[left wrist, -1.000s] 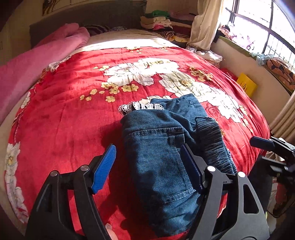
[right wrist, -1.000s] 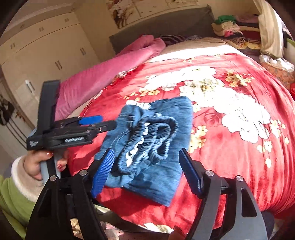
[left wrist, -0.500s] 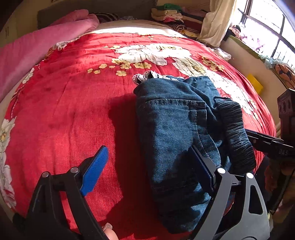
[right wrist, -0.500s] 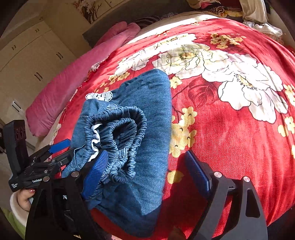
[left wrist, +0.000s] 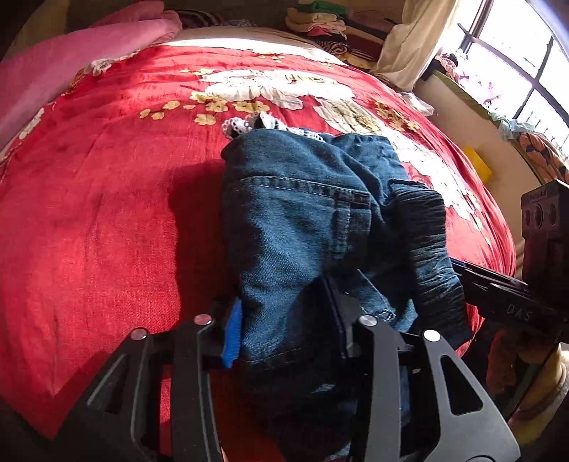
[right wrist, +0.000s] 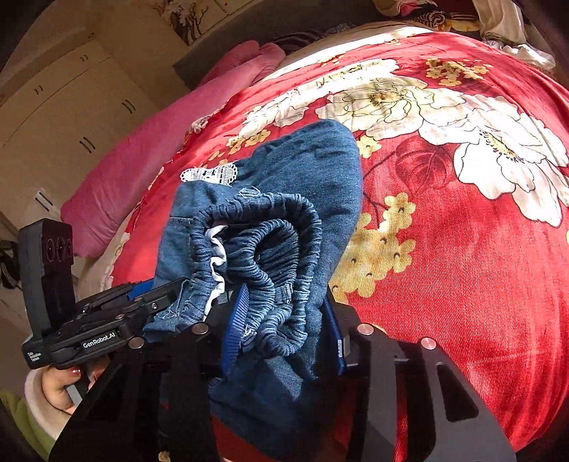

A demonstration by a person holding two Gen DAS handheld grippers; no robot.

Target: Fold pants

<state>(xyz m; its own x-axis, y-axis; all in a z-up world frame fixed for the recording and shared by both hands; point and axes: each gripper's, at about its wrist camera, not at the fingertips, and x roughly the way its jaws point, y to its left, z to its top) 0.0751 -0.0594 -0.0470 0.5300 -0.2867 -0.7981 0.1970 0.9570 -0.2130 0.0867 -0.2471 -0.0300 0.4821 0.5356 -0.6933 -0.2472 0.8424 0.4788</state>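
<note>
Folded blue denim pants (left wrist: 295,220) with an elastic waistband (right wrist: 274,245) and white lace trim lie on the red flowered bedspread (left wrist: 106,213). My left gripper (left wrist: 284,320) is shut on the near end of the pants, on the pocket side. My right gripper (right wrist: 284,320) is shut on the bunched waistband and the folded layers beneath it. Each gripper shows in the other's view: the right one at the right edge of the left wrist view (left wrist: 505,298), the left one at the lower left of the right wrist view (right wrist: 117,320), its tips hidden in the denim.
A pink blanket (left wrist: 71,67) lies along the bed's left side. Stacked folded clothes (left wrist: 320,21) and a curtain (left wrist: 409,42) stand at the far right by the window. A yellow object (left wrist: 478,168) sits beside the bed. Wardrobe doors (right wrist: 71,117) stand to the left.
Both grippers have moved in onto the near end of the pants and closed from wide open onto the denim, left on the pocket side, right on the waistband.
</note>
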